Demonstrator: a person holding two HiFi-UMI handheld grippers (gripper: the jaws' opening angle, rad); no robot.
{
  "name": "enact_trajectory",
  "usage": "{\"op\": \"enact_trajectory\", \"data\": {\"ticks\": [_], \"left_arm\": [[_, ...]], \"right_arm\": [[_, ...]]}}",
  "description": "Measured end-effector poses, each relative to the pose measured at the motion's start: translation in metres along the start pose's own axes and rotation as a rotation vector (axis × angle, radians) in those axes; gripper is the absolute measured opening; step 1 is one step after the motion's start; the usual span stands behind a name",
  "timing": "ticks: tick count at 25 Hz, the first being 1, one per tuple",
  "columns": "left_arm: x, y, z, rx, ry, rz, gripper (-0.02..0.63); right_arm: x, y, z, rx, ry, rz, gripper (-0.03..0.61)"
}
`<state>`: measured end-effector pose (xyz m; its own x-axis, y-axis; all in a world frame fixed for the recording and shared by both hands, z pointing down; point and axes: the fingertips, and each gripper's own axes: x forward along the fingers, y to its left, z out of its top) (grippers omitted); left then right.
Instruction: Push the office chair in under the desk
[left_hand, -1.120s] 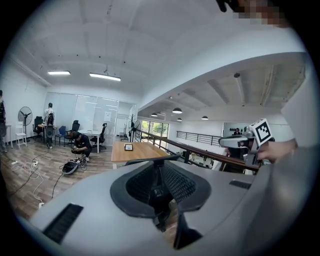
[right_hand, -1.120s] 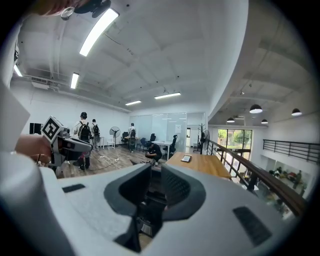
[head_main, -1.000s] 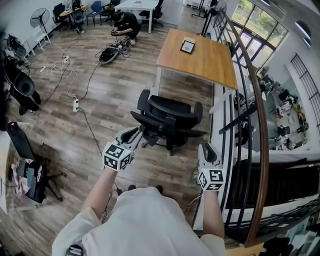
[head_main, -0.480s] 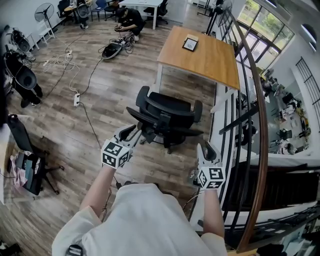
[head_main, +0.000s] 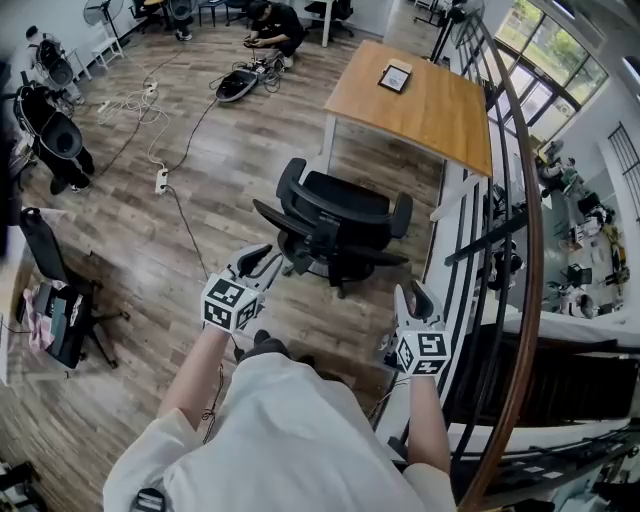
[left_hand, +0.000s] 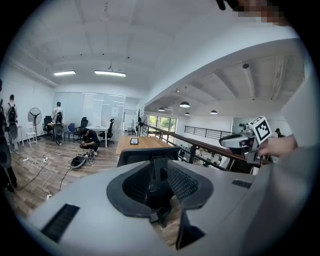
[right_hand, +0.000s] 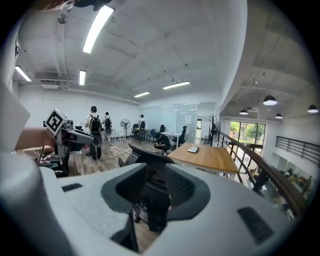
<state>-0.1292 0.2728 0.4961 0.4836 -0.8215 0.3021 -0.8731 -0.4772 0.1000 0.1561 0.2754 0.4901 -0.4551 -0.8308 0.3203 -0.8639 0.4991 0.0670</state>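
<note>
A black office chair (head_main: 338, 226) stands on the wood floor, its back turned to me and its seat toward the wooden desk (head_main: 415, 105) beyond it. My left gripper (head_main: 258, 266) reaches toward the lower left of the chair's back, just short of it. My right gripper (head_main: 414, 298) hangs to the chair's right, apart from it. Both pairs of jaws have just been opening and stand open with nothing between them. Through the left gripper's (left_hand: 161, 192) gap I see the chair (left_hand: 150, 161) and desk (left_hand: 142, 142). The right gripper's (right_hand: 154, 197) gap shows the chair (right_hand: 150, 156).
A curved wooden handrail with dark railing bars (head_main: 525, 250) runs along the right. Cables and a power strip (head_main: 160, 180) lie on the floor at left. Another black chair (head_main: 58, 335) stands far left. A person (head_main: 276, 24) crouches beyond the desk. A framed tablet (head_main: 396, 78) lies on the desk.
Both grippers have eased a little forward and lower toward the chair. The chair keeps its place by the desk.
</note>
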Motion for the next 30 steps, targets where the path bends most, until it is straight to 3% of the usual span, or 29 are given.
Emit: {"op": "enact_trajectory", "data": {"ticks": [6,12,23,30], "left_arm": [[0.014,0.015,-0.005,0.011,0.021,-0.003,0.100],[0.044,0.041,-0.016,0.082,0.088,-0.013,0.100],[0.109,0.097,-0.070,0.382,0.313,-0.106,0.118],[0.141,0.112,-0.096,0.653,0.447,-0.211,0.150]], "right_arm": [[0.021,0.002,-0.013,-0.017,0.032,0.009,0.100],[0.051,-0.009,-0.025,-0.063,0.085,0.021,0.100],[0.115,-0.012,-0.077,-0.260,0.333,0.121,0.100],[0.135,-0.020,-0.105,-0.410,0.513,0.194,0.114]]}}
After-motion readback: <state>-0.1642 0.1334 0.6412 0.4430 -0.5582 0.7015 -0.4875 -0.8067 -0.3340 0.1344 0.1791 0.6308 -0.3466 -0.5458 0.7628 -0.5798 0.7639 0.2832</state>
